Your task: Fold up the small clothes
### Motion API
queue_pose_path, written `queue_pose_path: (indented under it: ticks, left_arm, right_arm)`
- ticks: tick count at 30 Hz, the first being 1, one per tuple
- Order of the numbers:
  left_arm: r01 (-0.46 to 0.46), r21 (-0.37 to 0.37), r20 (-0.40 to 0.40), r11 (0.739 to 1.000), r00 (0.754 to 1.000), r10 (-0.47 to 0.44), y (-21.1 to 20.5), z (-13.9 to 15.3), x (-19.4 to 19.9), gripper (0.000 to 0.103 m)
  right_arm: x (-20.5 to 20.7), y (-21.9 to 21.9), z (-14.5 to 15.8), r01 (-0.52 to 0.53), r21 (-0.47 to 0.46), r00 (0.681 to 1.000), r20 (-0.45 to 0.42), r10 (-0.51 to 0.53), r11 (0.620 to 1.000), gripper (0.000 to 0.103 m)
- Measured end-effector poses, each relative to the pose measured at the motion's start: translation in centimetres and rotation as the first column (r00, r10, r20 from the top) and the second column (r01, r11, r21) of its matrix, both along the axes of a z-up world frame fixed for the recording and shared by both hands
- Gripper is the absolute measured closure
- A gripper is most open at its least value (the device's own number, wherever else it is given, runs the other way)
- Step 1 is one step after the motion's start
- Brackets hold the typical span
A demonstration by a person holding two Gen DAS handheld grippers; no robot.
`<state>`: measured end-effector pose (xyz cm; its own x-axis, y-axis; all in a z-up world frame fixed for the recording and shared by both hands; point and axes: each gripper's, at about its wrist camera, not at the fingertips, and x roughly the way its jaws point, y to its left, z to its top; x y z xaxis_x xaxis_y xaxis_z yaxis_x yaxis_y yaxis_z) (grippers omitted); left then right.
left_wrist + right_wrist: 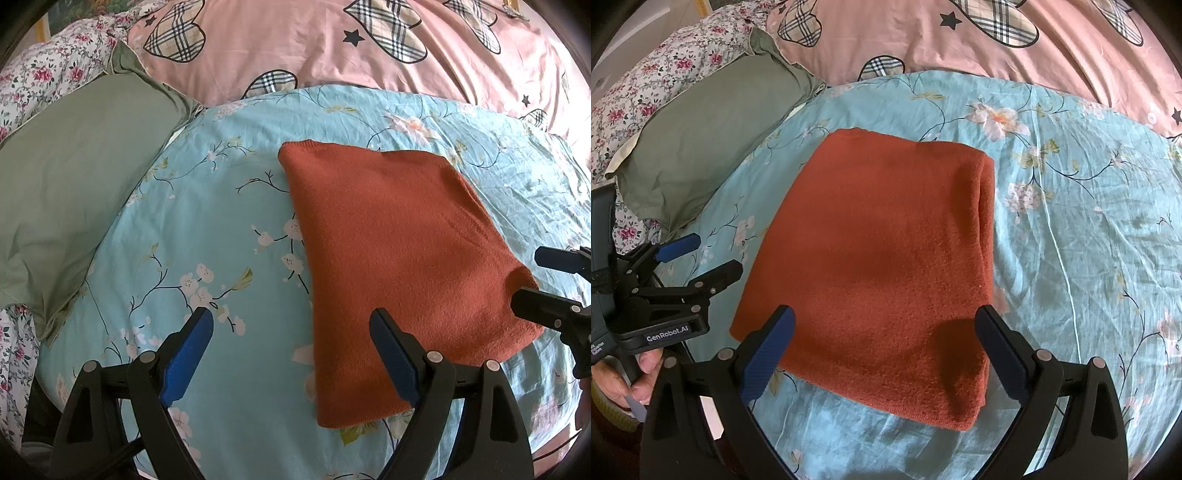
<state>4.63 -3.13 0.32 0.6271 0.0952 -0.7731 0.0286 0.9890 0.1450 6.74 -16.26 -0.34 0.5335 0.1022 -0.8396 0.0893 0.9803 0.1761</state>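
A rust-orange knit garment (399,266) (882,258) lies folded into a flat rectangle on the light blue flowered sheet (207,236) (1071,221). My left gripper (291,321) hovers open over the garment's near left edge, nothing between its blue pads. My right gripper (884,321) stands open above the garment's near edge, also holding nothing. In the left wrist view the right gripper (532,277) shows at the right rim, beside the garment's right edge. In the right wrist view the left gripper (716,254) appears at the left, held by a hand (631,380).
A sage green pillow (74,206) (713,140) lies left of the garment. A pink duvet with plaid hearts (332,51) (997,40) bunches behind the blue sheet. White bedding with pink flowers (48,70) (665,70) fills the far left.
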Motion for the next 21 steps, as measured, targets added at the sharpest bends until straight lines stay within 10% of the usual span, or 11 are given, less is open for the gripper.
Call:
queue_pose_path:
  ticks: [21]
  left_arm:
    - [0.004, 0.0, 0.001, 1.0, 1.0, -0.004, -0.28, 0.17, -0.04, 0.016]
  right_arm:
    - [-0.02, -0.35, -0.1, 0.002, 0.001, 1.0, -0.001, -0.002, 1.0, 0.005]
